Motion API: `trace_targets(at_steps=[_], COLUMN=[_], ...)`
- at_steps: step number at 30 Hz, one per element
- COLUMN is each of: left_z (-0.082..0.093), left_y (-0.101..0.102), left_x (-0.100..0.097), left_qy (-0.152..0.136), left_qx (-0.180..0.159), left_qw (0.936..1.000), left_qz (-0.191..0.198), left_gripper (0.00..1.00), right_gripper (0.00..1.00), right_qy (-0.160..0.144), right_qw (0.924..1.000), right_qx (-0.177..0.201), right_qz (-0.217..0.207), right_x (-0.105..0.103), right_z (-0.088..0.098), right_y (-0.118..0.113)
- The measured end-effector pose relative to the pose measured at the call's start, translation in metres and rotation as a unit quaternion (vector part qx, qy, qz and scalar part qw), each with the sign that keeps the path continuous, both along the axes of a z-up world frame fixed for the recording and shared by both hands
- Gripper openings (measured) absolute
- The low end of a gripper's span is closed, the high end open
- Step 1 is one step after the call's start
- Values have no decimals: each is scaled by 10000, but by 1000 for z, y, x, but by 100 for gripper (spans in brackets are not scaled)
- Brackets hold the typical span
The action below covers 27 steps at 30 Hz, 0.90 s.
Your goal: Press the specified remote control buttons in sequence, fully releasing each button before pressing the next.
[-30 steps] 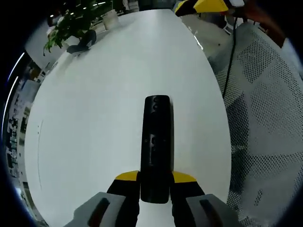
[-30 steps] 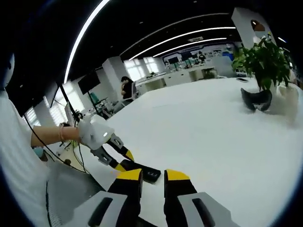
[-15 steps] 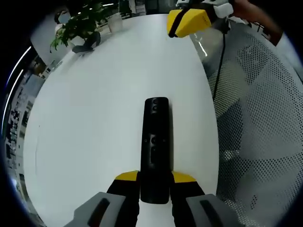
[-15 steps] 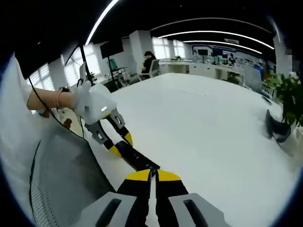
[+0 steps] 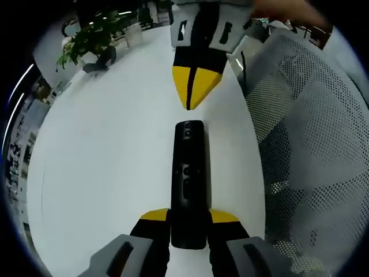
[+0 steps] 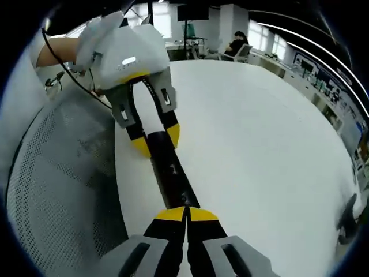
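A black remote control [image 5: 189,179] runs lengthwise up the left gripper view, its near end clamped between the yellow-tipped jaws of my left gripper [image 5: 189,216]. My right gripper [image 5: 193,101] comes in from the top there, jaws shut, tip just above the remote's far end. In the right gripper view my right gripper [image 6: 185,214] is shut with nothing held, hanging over the near end of the remote [image 6: 171,176]. My left gripper [image 6: 155,140] grips the remote's far end, held by a gloved hand [image 6: 118,46].
The white table [image 5: 109,150] spreads wide to the left. A grey mesh chair back [image 5: 311,144] sits close along the table's edge. A potted plant [image 5: 92,40] and a dark object stand at the far end. A person sits at a distant desk [image 6: 237,43].
My right gripper has swung in over the remote's far end, now pointing down close above it. It went from open a second ago to shut. The left gripper keeps its hold.
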<state>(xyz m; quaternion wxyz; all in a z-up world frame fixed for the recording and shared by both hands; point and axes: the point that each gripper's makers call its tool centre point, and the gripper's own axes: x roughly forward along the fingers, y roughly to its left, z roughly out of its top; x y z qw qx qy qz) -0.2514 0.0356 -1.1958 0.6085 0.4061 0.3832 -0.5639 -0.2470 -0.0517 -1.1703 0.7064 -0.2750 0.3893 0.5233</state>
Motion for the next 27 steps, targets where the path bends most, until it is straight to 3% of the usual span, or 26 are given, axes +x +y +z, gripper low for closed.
trace_targets(at_steps=[5,14,20,23,27], left_z=[0,-1,-1,0,0], left_y=[-2,-1,0,0,0], left_x=[-1,-1,0,-1,-1], left_qy=[-8,64,174,175,180], left_qx=[133,178,56,13,31], left_qw=[9998,9998,9996,9997,9997], left_qz=[-176,-35,192,166,176], left_gripper=[22,22,22,22,22], right_gripper=[0,0,0,0,0], right_qy=[109,-42,-311,-504,-429], right_qw=[9992,9963,9889,9792,9764], right_qx=[-233,-486,-835,-1148,-1324], right_qz=[321,703,1191,1597,1653], right_x=[-5,-9,-5,-5,-5], right_z=[-9,-14,-14,-16,-17], right_y=[-1,-1,2,6,7])
